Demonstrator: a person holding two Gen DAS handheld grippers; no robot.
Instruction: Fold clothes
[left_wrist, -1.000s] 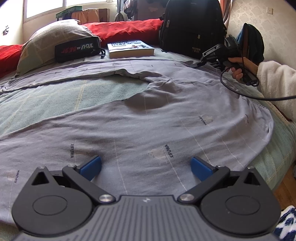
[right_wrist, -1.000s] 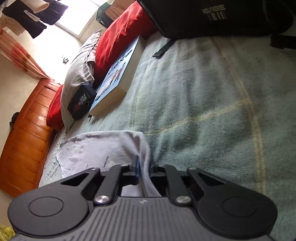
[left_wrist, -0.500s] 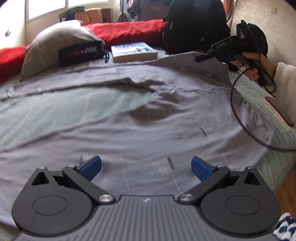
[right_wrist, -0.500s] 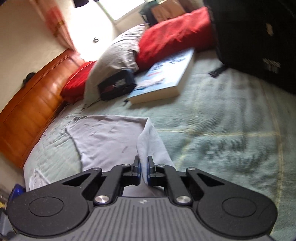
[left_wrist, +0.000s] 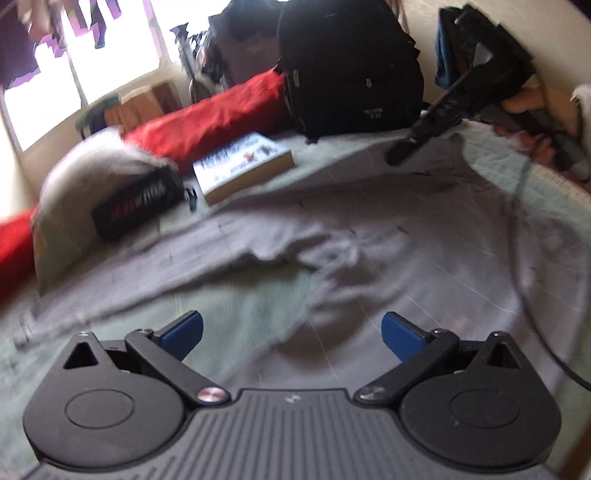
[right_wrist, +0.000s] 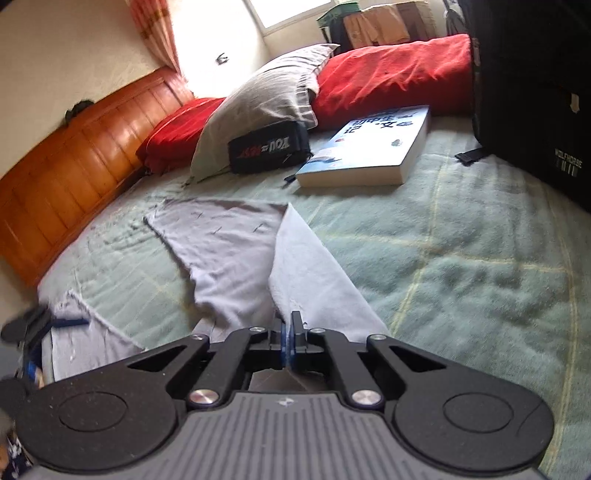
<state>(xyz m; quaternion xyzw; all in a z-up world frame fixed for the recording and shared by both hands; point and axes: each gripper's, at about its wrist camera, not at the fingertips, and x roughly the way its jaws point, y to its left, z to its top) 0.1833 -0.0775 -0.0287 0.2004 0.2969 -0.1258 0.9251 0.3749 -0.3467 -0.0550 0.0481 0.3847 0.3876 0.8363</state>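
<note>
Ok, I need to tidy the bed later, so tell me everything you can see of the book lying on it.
The book is a thick paperback lying flat, cover up, closed, on the green blanket. Its cover is pale blue and white with large printed characters and small pictures; the page edges look cream. It sits near the head of the bed, beside a black pouch and in front of the red cushion, with a black backpack to its other side. The grey garment stops short of it.

Bed (right_wrist: 461, 266), pale green checked cover; orange wooden headboard (right_wrist: 70, 162); cream wall (right_wrist: 74, 48); bright window (left_wrist: 110, 48); patterned curtain (right_wrist: 155, 29).
</note>
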